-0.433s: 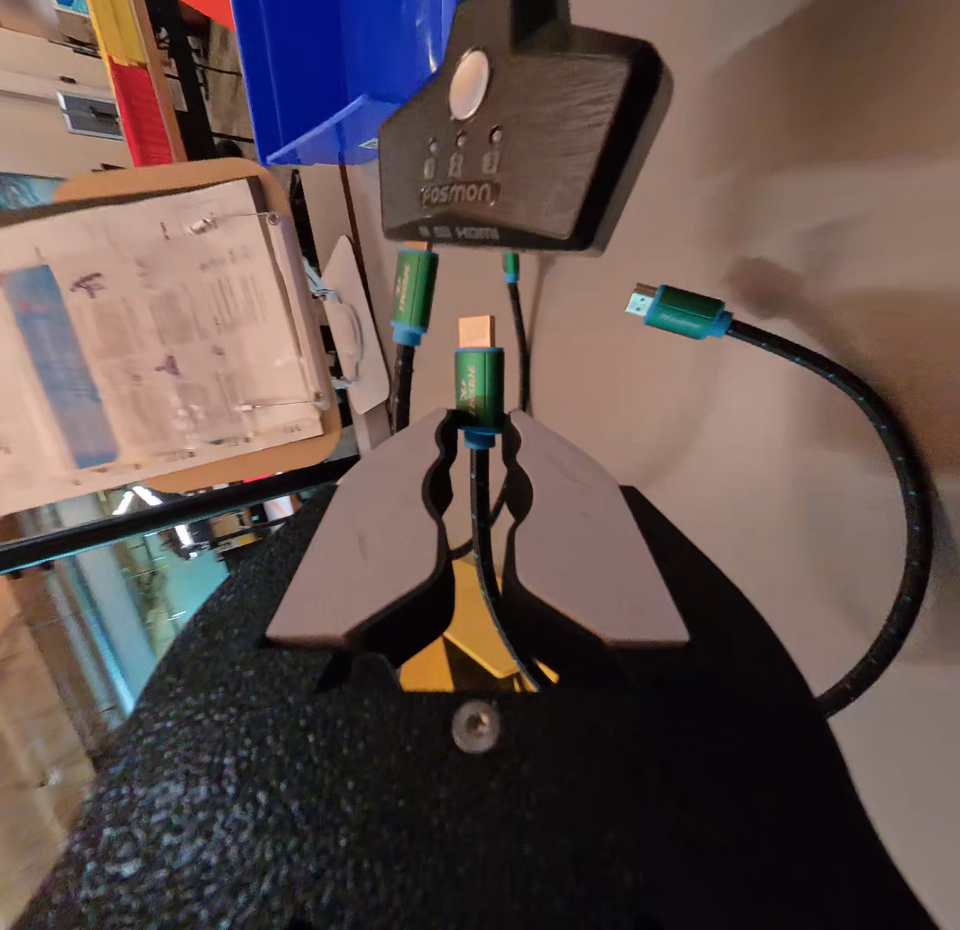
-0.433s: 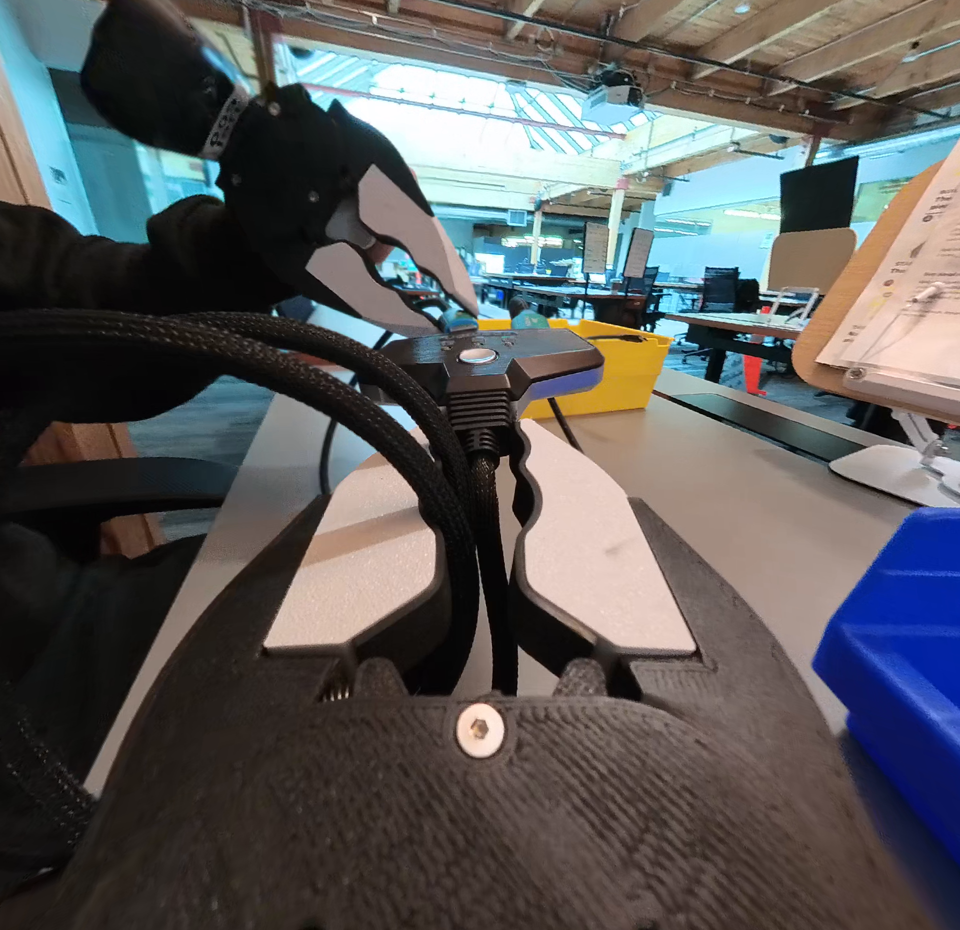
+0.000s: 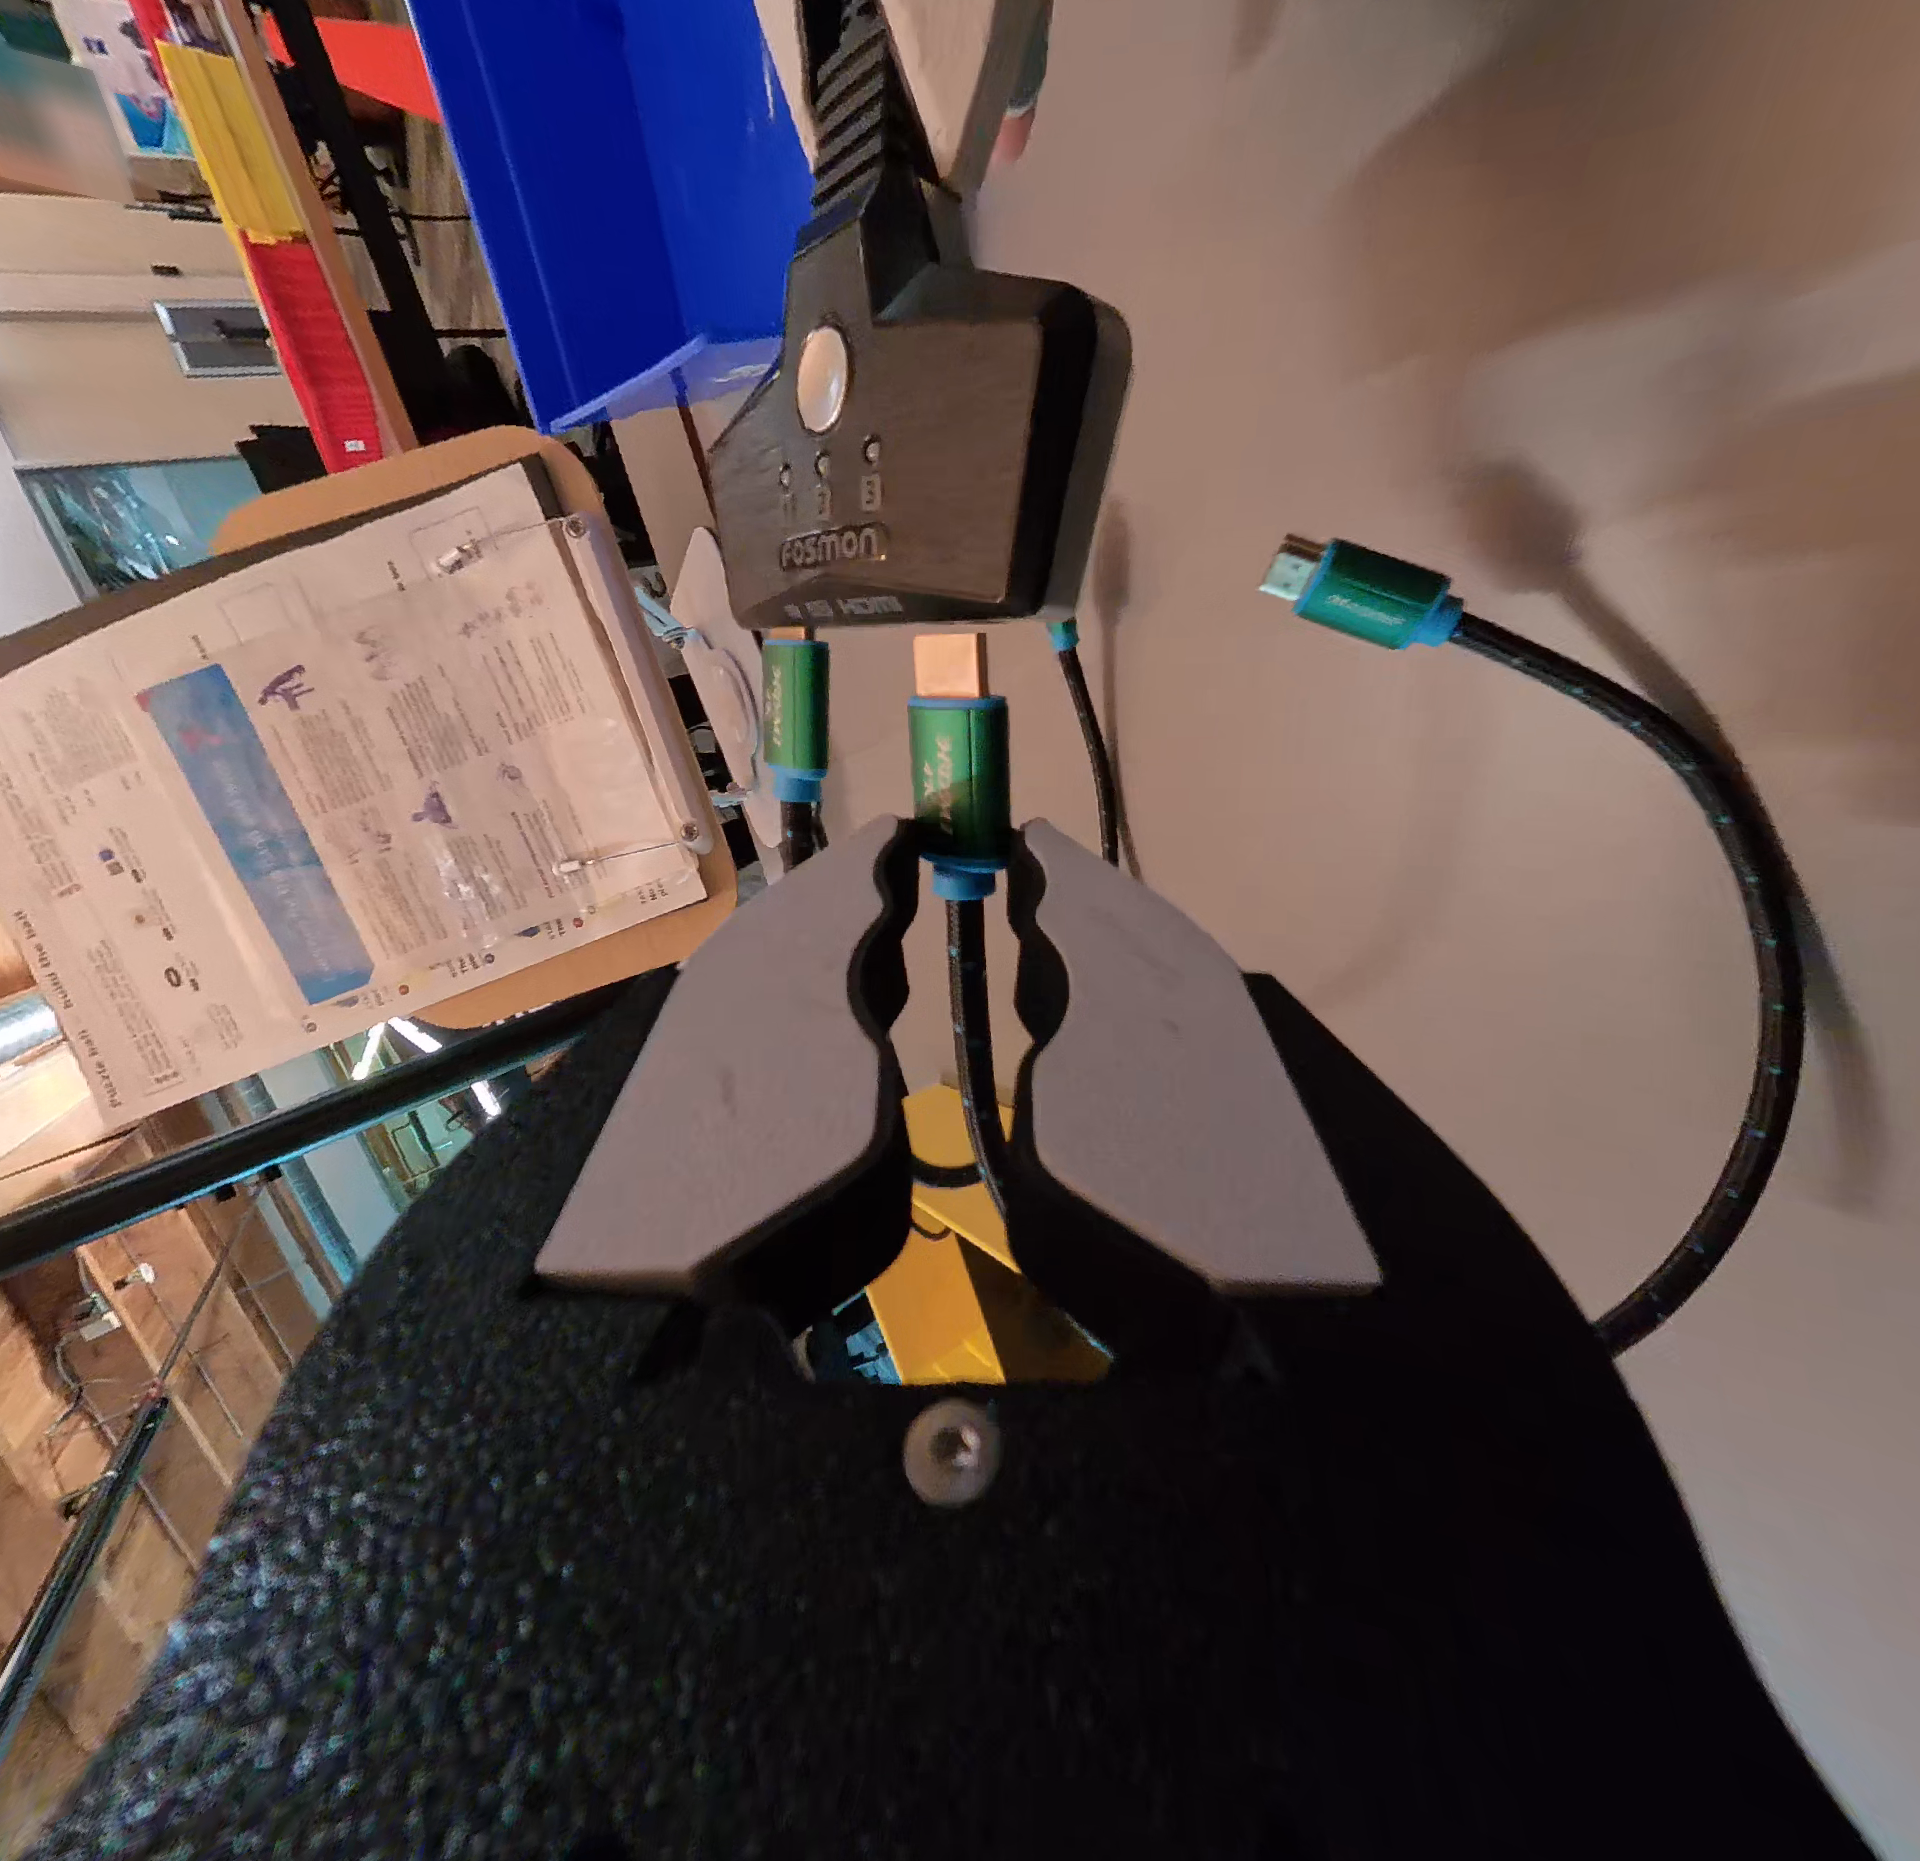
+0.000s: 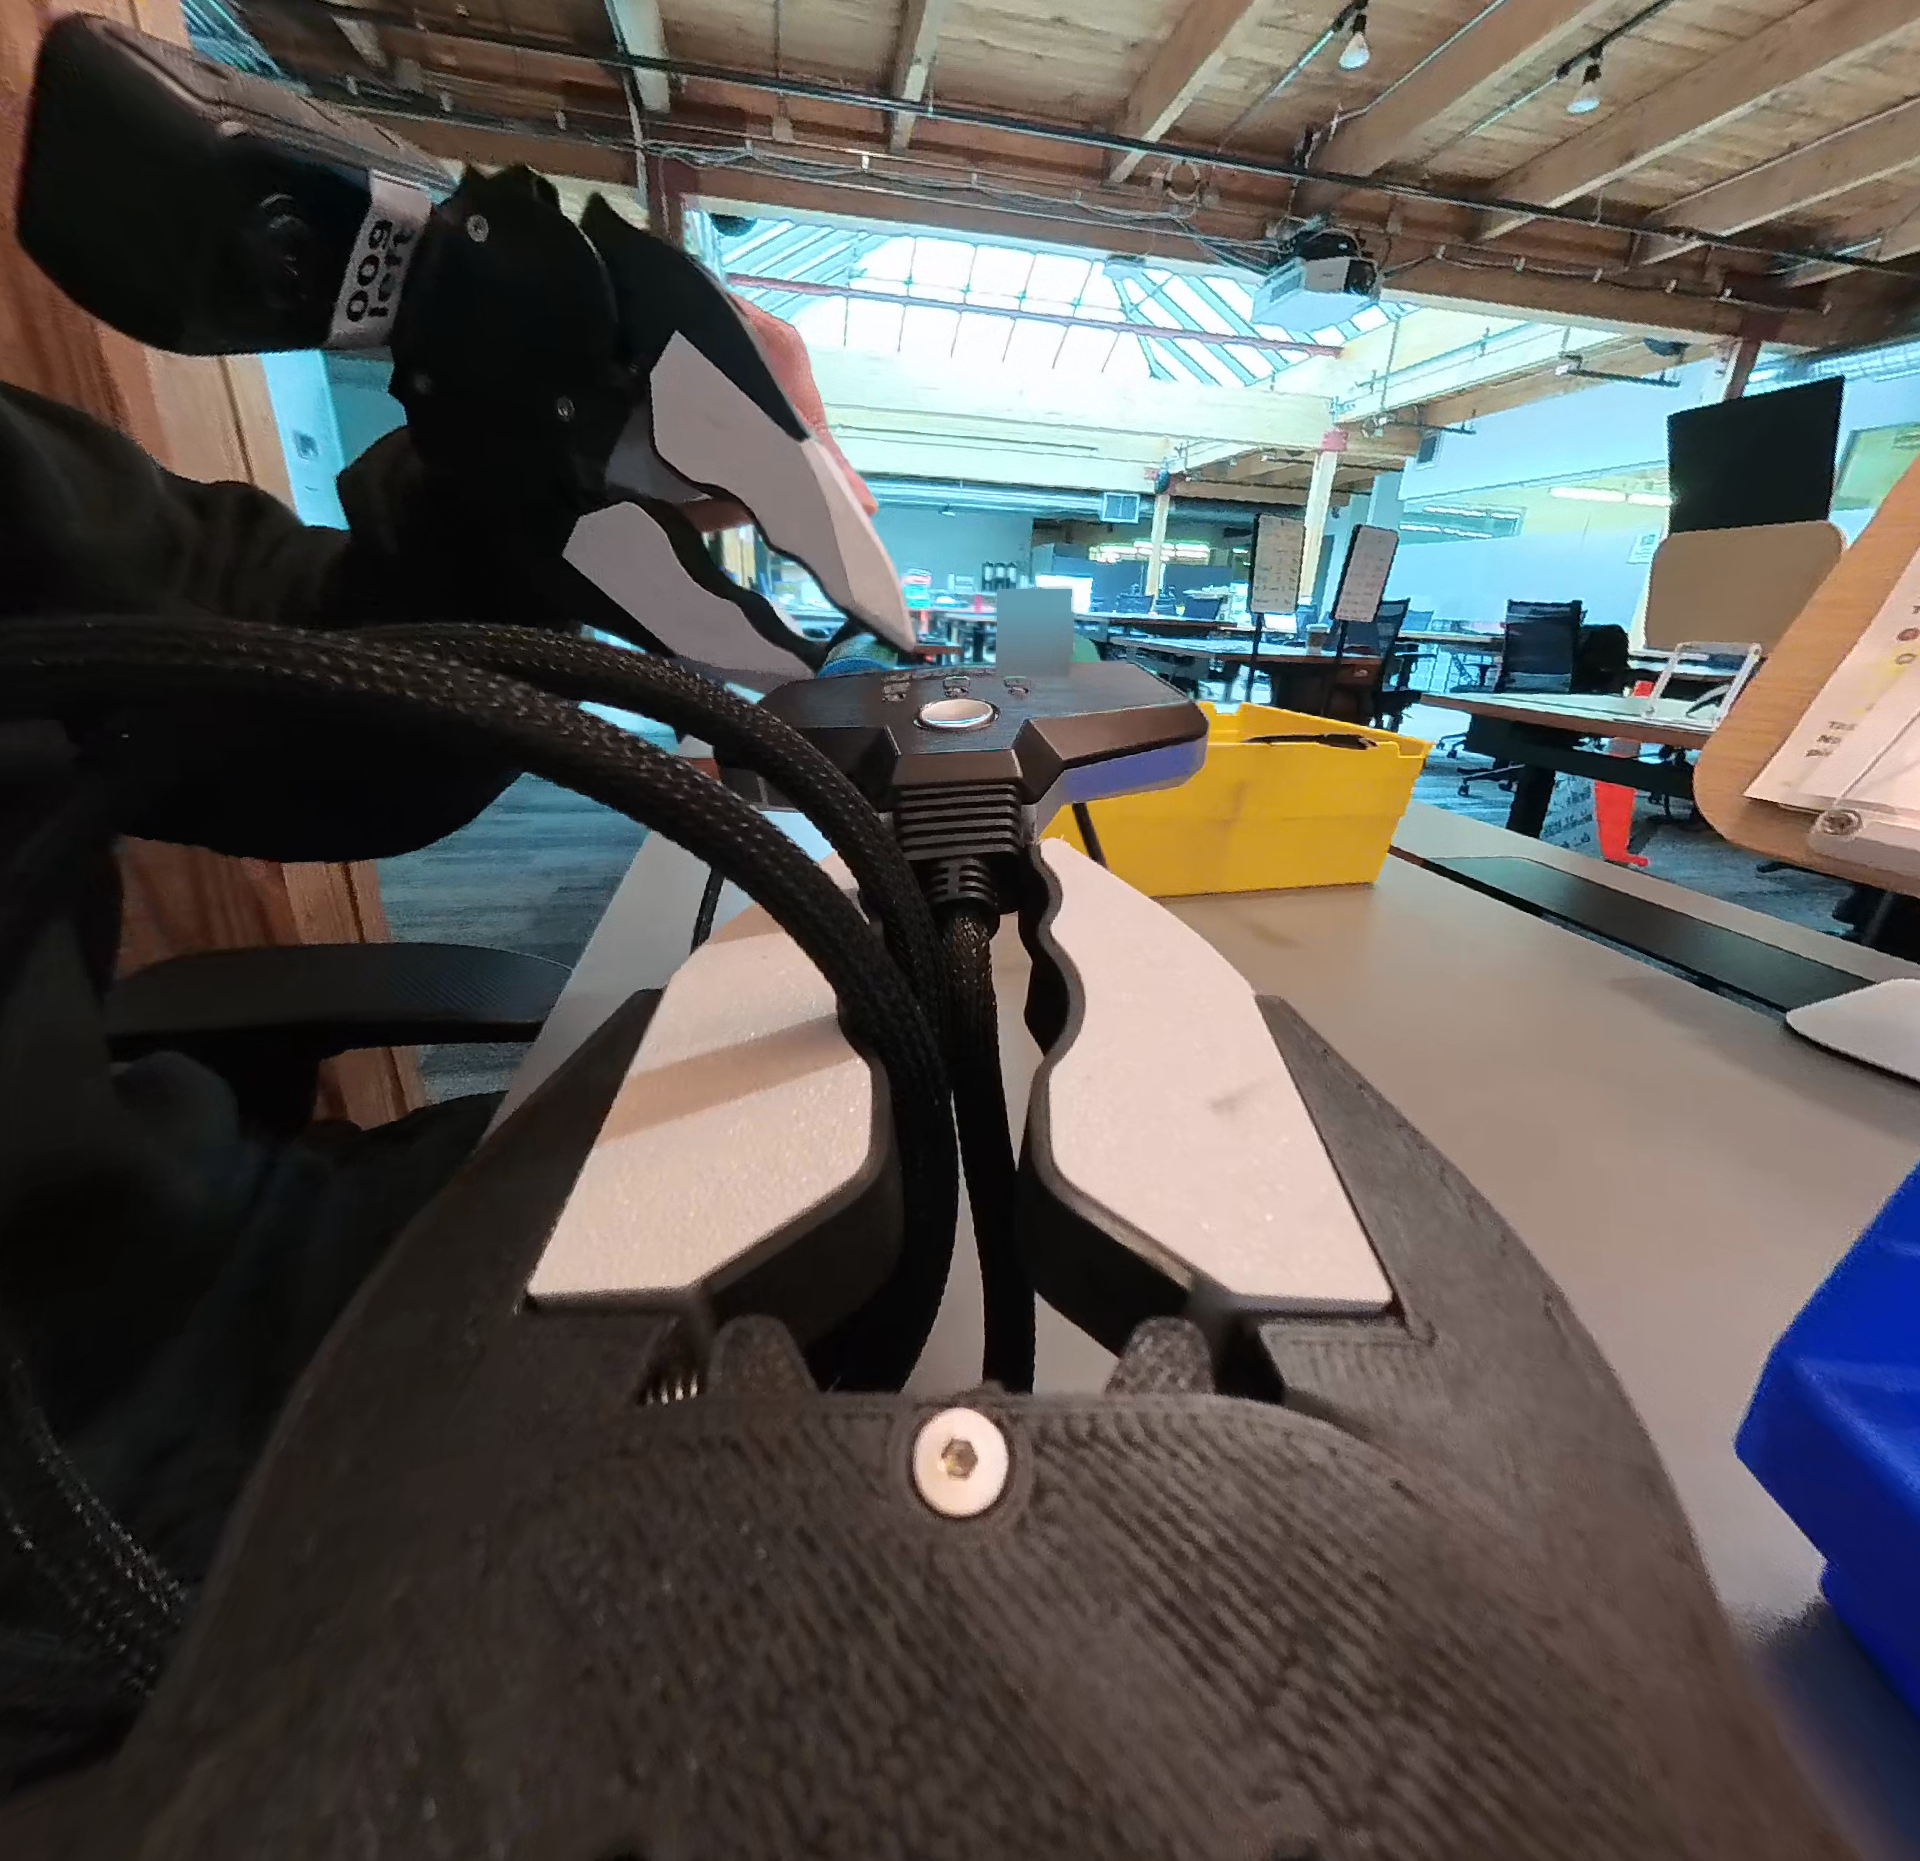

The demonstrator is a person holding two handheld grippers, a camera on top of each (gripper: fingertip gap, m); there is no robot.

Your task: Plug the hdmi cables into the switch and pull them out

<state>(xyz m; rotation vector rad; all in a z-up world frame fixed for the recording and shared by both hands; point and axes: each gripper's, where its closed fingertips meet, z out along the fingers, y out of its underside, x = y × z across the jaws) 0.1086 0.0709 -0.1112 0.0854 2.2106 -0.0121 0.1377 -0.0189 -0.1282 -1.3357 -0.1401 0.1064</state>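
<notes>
At the left of the left wrist view, a clipboard [image 3: 343, 772] and a blue bin [image 3: 613, 180] stand beside the switch [image 3: 914, 471]. One green plug [image 3: 795, 715] already sits in the switch's left port. Just right of it, the left gripper [image 3: 958, 855] is clamped on a second plug [image 3: 956, 772] by its rear collar, the gold tip pointing straight at the middle port.

Against 0.4 s ago the gap has closed: the tip then stood well short of the switch, and now it is just below the port edge, nearly touching, still in line. So the insertion is about to start, not yet made. A thin cable [image 3: 1086, 762] runs from the right corner of the switch. Farther right, a third plug [image 3: 1361, 596] lies loose on the table [image 3: 1455, 876], waiting its turn.

In the right wrist view the left gripper [image 4: 873, 648] hangs over the switch [image 4: 987, 731], and the right gripper [image 4: 966, 886] pinches the switch's black tail cable [image 4: 982, 1084] just behind its ribbed boot, bracing it much as before. A yellow bin [image 4: 1299, 803] sits beyond.
</notes>
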